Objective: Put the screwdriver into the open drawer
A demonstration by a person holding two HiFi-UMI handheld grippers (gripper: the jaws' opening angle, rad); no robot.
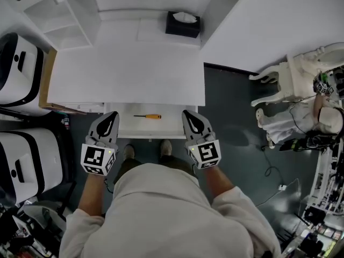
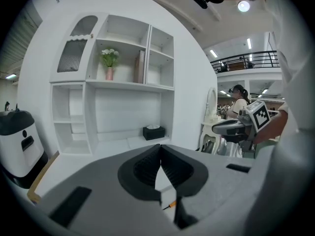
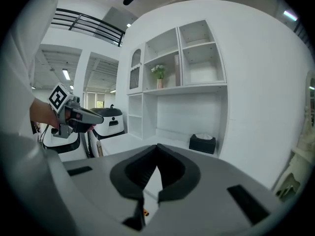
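Note:
The screwdriver (image 1: 148, 116), thin with an orange handle, lies flat inside the open white drawer (image 1: 141, 129) under the desk's front edge. My left gripper (image 1: 113, 115) hangs at the drawer's left front corner, shut and empty. At the right front corner my right gripper (image 1: 187, 114) is likewise shut with nothing in it. In the left gripper view the closed jaws (image 2: 160, 147) leave a slit through which the screwdriver (image 2: 170, 205) shows below. The right gripper view has its jaws (image 3: 157, 147) closed too, with the orange handle (image 3: 145, 212) peeking beneath.
The white desk (image 1: 129, 69) carries a black tissue box (image 1: 183, 24) at the back, under open shelves (image 1: 59, 15). Two white-and-black machines (image 1: 19, 63) stand left of the desk. A white ornate chair (image 1: 290, 82) and floor cables (image 1: 271, 171) are at right. The person's shoes (image 1: 166, 147) sit below the drawer.

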